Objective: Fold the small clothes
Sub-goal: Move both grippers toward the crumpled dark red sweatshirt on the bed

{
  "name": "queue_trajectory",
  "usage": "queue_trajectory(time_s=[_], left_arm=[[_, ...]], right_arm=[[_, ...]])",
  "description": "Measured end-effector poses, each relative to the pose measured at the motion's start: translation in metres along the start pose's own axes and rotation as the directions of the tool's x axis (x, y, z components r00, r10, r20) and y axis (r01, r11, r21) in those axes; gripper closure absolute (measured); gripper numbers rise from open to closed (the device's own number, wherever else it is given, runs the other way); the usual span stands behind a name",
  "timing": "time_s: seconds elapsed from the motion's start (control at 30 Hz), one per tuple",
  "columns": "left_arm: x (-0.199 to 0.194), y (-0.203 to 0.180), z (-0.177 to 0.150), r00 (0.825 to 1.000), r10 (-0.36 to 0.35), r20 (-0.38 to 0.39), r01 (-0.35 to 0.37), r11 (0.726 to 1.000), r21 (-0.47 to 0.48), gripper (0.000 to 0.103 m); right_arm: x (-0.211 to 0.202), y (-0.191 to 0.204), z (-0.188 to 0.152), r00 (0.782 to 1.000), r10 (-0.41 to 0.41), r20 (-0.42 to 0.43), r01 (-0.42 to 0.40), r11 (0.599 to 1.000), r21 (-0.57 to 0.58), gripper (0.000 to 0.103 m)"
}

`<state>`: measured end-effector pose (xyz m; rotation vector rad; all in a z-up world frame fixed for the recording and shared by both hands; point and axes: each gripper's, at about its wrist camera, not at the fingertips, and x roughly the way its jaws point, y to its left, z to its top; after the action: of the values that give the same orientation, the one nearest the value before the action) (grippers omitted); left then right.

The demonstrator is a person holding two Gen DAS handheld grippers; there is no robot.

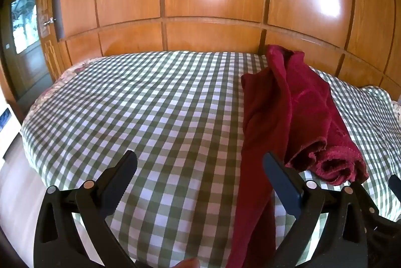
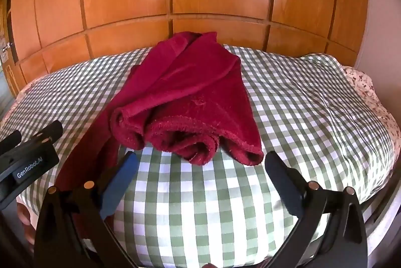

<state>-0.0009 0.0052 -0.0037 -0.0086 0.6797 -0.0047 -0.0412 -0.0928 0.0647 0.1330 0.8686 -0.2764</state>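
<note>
A dark red fleecy garment [image 2: 185, 102] lies rumpled on the green-and-white checked bedcover [image 2: 288, 97], its near hem rolled into loose folds. A long red strip of it [image 1: 255, 167] runs toward the bed's near edge. My left gripper [image 1: 200, 162] hangs open above the cover, the garment [image 1: 300, 107] just right of it, and its right finger [image 1: 280, 182] crosses in front of the strip. My right gripper [image 2: 200, 162] stands open just short of the rolled hem, nothing between its fingers. The left gripper [image 2: 27, 155] shows at the left of the right wrist view.
Glossy wooden wardrobe panels [image 1: 200, 4] rise behind the bed. A door with a glass pane [image 1: 25, 24] stands at far left. A floral sheet edge [image 2: 363, 82] peeks out at the bed's right side. Pale floor [image 1: 15, 187] lies left of the bed.
</note>
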Motion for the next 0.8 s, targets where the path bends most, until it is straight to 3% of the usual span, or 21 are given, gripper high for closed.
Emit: queue_trajectory(time_s=[0.23, 0.8], left_arm=[[0.0, -0.001, -0.001, 1.0, -0.001, -0.004, 0.001, 1.0, -0.006, 0.004], [0.006, -0.013, -0.011, 0.999, -0.016, -0.043, 0.018, 0.998, 0.058, 0.004]], right_arm=[[0.005, 0.002, -0.009, 0.999, -0.026, -0.042, 0.026, 1.0, 0.01, 0.002], [0.013, 0.0, -0.016, 0.997, 0.015, -0.071, -0.015, 1.0, 0.002, 0.002]])
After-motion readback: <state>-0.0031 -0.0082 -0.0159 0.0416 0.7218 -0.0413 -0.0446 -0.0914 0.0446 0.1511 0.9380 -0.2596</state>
